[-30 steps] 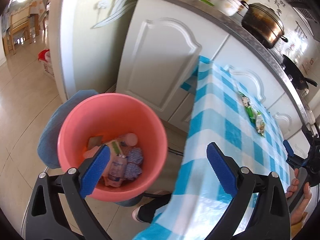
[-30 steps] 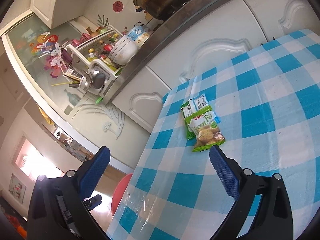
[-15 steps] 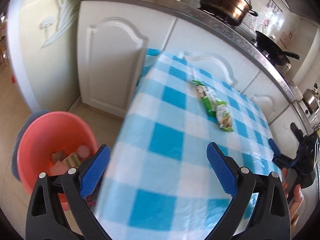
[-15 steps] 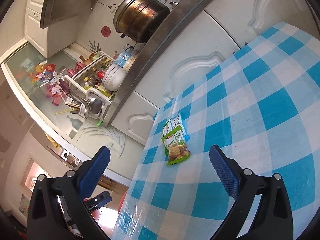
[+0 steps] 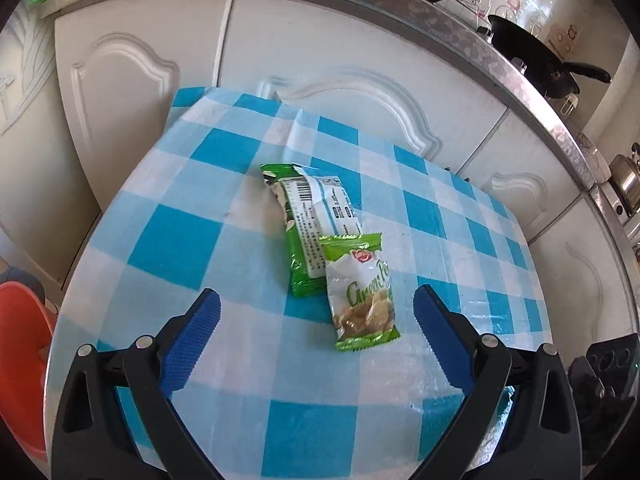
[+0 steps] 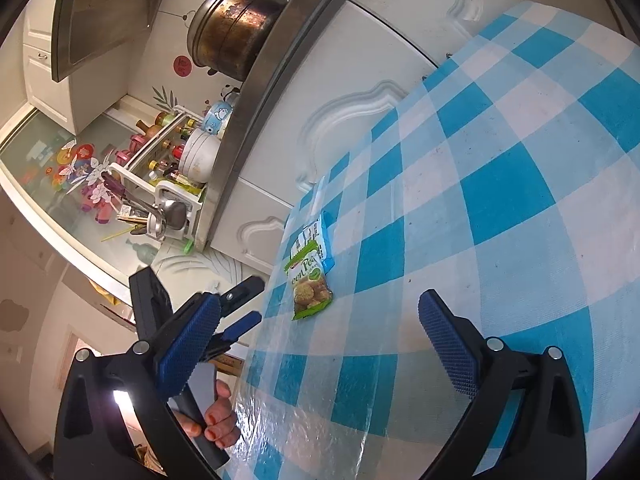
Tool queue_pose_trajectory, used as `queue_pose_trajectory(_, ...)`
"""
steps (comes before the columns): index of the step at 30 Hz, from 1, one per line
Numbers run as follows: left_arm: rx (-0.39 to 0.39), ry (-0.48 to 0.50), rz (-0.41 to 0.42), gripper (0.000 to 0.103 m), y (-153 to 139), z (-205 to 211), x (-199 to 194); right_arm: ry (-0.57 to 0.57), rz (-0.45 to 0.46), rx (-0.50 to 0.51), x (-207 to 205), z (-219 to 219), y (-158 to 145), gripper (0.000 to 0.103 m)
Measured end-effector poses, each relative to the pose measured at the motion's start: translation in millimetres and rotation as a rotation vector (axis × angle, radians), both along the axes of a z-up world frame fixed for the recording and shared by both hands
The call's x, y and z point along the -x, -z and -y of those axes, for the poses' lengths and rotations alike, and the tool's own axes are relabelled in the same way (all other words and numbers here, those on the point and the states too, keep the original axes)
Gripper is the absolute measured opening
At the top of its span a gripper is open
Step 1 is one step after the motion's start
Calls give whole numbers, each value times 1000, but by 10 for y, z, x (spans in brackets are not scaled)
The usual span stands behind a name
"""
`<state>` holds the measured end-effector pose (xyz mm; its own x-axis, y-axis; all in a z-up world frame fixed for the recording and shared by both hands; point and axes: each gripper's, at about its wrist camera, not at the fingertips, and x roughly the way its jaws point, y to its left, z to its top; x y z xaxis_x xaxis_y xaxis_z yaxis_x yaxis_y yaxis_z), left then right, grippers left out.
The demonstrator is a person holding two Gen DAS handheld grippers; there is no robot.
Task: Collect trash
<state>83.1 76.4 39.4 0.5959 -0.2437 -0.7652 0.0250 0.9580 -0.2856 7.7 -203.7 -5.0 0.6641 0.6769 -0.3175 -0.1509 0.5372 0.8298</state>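
Observation:
Two snack wrappers lie overlapped on the blue-and-white checked tablecloth [image 5: 180, 240]: a green pea packet [image 5: 362, 296] nearest me and a longer green-and-blue wrapper [image 5: 310, 216] behind it. My left gripper [image 5: 316, 328] hovers open just short of the pea packet, which sits between the lines of the two blue pads. In the right wrist view the same packets [image 6: 310, 276] lie far off near the table's left edge. My right gripper [image 6: 320, 344] is open and empty above the cloth. The left gripper [image 6: 240, 308] shows there too, held by a hand [image 6: 216, 416].
A red bucket's rim [image 5: 20, 360] shows at the lower left, below the table edge. White cabinet doors [image 5: 132, 92] stand behind the table under a steel counter [image 5: 520, 76] with a pot [image 6: 232, 36] and a black pan [image 5: 532, 56]. A dish rack [image 6: 176, 168] sits further along.
My left gripper swung from over the red bucket to the table and closed in on the wrappers. The right gripper drew back, so the wrappers look smaller and farther in its view.

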Motion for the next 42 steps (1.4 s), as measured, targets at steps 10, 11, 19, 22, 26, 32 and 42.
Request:
queue_pose_trajectory(10,-115,-20,-54,97,146,270,-656,-54,23,11,8,-70,-15,98)
queue_pose_trajectory(11,-110,-18,-60,97,156,287,-717,-57,20,5,1,-71,-4,98)
queue_pose_trajectory(19,-248,-39,-103,97,286,454,-1024,-83,14,-26,-13,-23,12,98)
queue_pose_trajectory(22,-278,-35,-87,94,287,503,-1022,-81,38,8,6,-6,-46,98)
queue_pose_trajectory(26,-328,-51,-75,78,301,545,-978,-77,60,47,30,13,-98,98)
queue_pose_trajectory(32,-308,-35,-79,59,258,598,-869,-98,32,69,3,-13,-57,98)
queue_pose_trajectory(42,-132,14,-130,56,217,746,-410,-147,3,181,-5,-167,-25,98)
